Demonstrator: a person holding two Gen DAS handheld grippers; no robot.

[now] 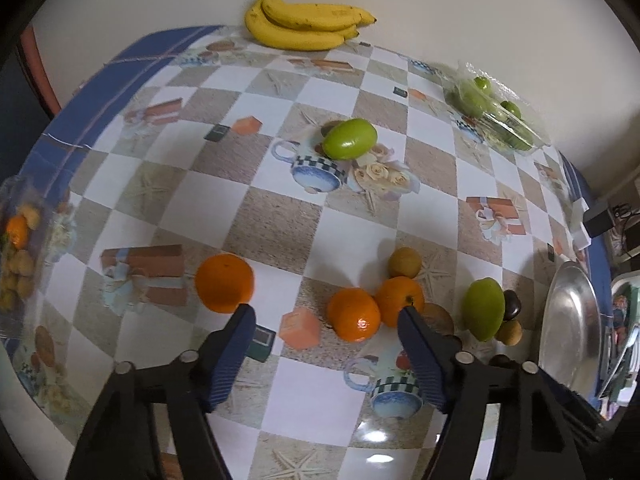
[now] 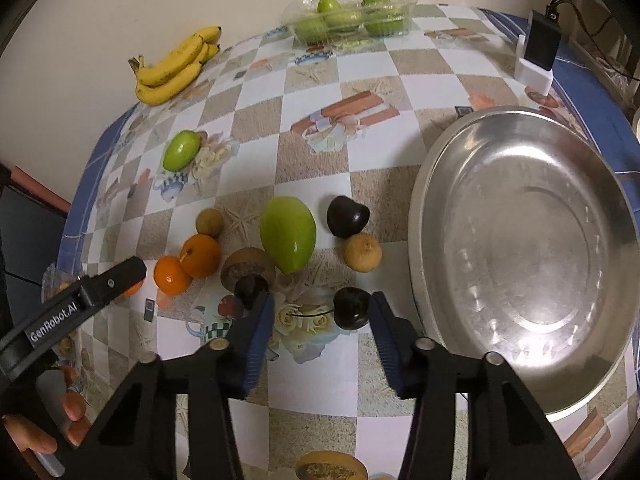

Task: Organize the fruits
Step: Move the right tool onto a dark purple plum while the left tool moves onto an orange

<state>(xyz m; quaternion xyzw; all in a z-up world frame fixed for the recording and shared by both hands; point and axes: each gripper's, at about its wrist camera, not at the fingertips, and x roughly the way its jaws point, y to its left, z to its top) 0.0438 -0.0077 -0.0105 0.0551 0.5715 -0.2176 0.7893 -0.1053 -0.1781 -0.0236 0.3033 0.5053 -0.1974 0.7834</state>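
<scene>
Loose fruit lies on the checked tablecloth. My left gripper [image 1: 326, 312] is open above the cloth, with a small orange [image 1: 353, 314] between its fingers and a second orange [image 1: 400, 300] at the right fingertip. A larger orange [image 1: 224, 282] sits by the left fingertip. My right gripper [image 2: 322, 300] is open, with a dark plum [image 2: 351, 307] just inside its right finger and another dark fruit [image 2: 251, 289] at its left fingertip. A green mango [image 2: 288, 239], a brown kiwi [image 2: 247, 267], a dark plum [image 2: 347, 216] and a yellow fruit [image 2: 362, 253] lie ahead. A steel bowl [image 2: 532, 248] stands empty on the right.
A banana bunch [image 1: 300, 20] lies at the far edge by the wall. A clear plastic box of green fruit [image 2: 352, 14] stands at the back. A lone green fruit [image 1: 350, 138] lies mid-table. A black device on a white stand [image 2: 538, 52] is at the back right. A bag of fruit [image 1: 20, 248] lies at the left edge.
</scene>
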